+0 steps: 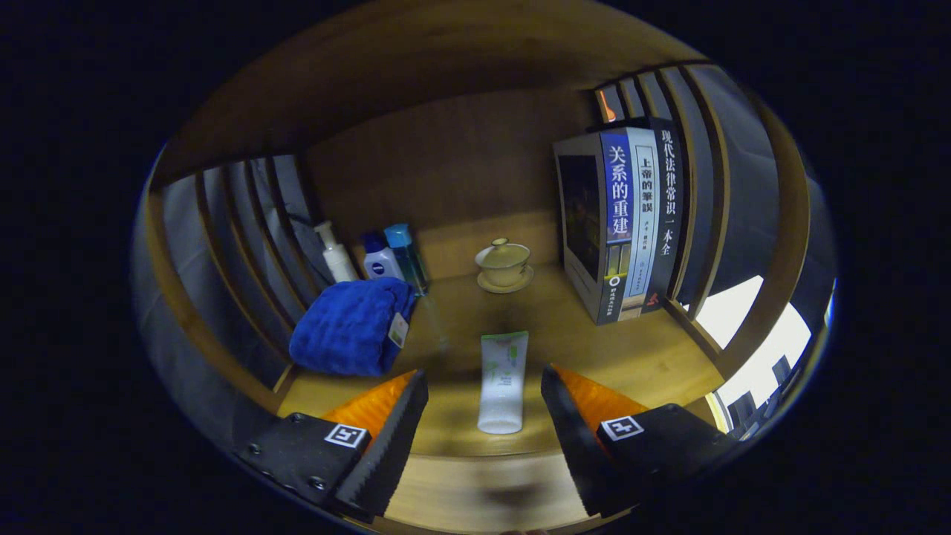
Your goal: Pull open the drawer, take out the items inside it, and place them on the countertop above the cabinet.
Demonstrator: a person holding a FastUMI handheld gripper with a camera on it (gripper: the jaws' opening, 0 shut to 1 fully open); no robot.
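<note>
A white tube [502, 383] with green print lies flat on the wooden countertop [639, 357], cap end toward me, between the tips of my fingers. My gripper [484, 388] is open, its two fingers standing either side of the tube with a clear gap on each side. Neither finger touches the tube.
A folded blue towel [351, 327] lies just left of the fingers. Behind it stand a pump bottle [334, 253] and two blue-capped bottles [394, 256]. A lidded tea cup on a saucer [504, 265] sits at the back, upright books [628, 223] to the right. Slatted wooden sides enclose the shelf.
</note>
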